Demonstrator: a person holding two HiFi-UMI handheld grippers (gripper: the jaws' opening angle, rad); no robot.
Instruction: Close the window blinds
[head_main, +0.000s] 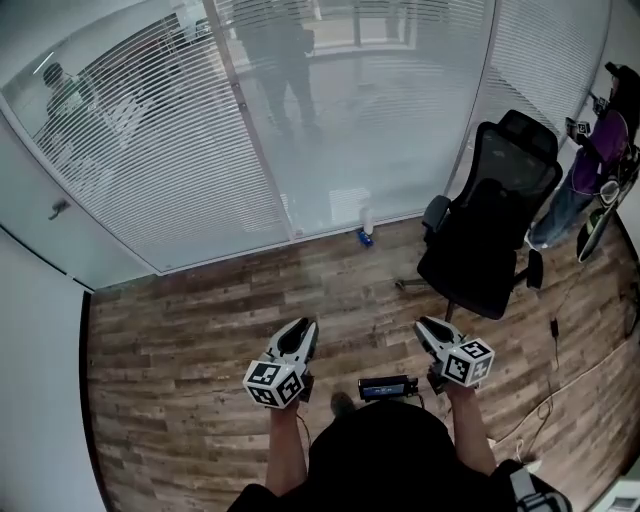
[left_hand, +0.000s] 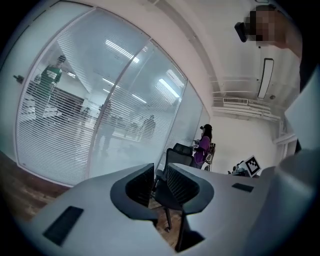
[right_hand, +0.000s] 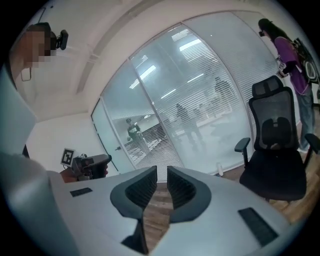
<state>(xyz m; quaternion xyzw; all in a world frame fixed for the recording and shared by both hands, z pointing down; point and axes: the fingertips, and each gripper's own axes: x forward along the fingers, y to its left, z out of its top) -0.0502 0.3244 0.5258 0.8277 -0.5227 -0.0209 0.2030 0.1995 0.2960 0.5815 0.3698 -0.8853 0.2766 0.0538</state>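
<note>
Head view, blinds: white slatted window blinds (head_main: 170, 150) behind the glass wall, far side of the brown wood-plank floor (head_main: 200, 330).
Chair: black mesh office chair (head_main: 490, 230), near the glass.
Left tool (head_main: 300, 328): slightly spread, empty.
Right tool (head_main: 428, 328): slightly spread, empty.

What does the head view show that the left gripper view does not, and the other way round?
Only the head view: the bottle on the floor by the glass, and the dark device at the person's waist.
Only the left gripper view: a long wall fixture near the ceiling, and the narrow gap between the left gripper's jaws, with nothing in it.
Both: the blinds, the chair and a person in purple.
</note>
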